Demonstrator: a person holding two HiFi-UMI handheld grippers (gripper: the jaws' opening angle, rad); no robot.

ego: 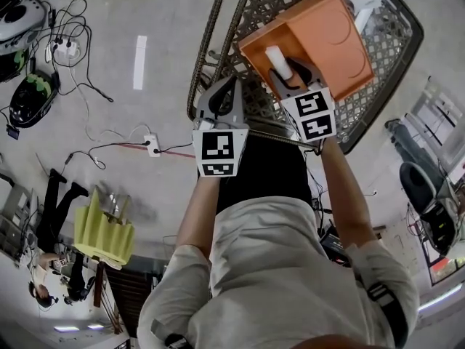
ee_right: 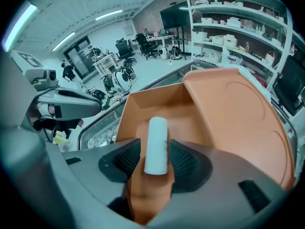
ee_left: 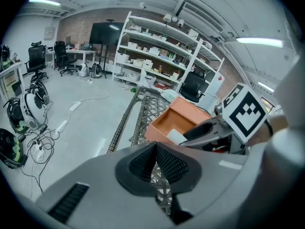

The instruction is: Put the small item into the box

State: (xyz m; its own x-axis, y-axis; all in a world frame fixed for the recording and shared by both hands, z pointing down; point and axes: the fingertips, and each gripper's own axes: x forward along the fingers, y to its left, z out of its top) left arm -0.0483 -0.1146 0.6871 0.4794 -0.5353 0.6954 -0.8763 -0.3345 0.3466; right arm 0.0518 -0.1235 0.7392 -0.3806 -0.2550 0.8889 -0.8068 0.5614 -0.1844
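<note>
The right gripper (ee_right: 156, 160) hung over the open orange box (ee_right: 224, 128), its jaws spread wide on either side of the small white cylinder (ee_right: 156, 144). The cylinder stood between the pads with a sliver of gap at each side, its far end reaching over the box's inside. The left gripper (ee_left: 156, 162) waited just left of the box, over the edge of the metal lattice rack (ego: 254, 20) that carried it, its jaws pressed together with nothing between them.
</note>
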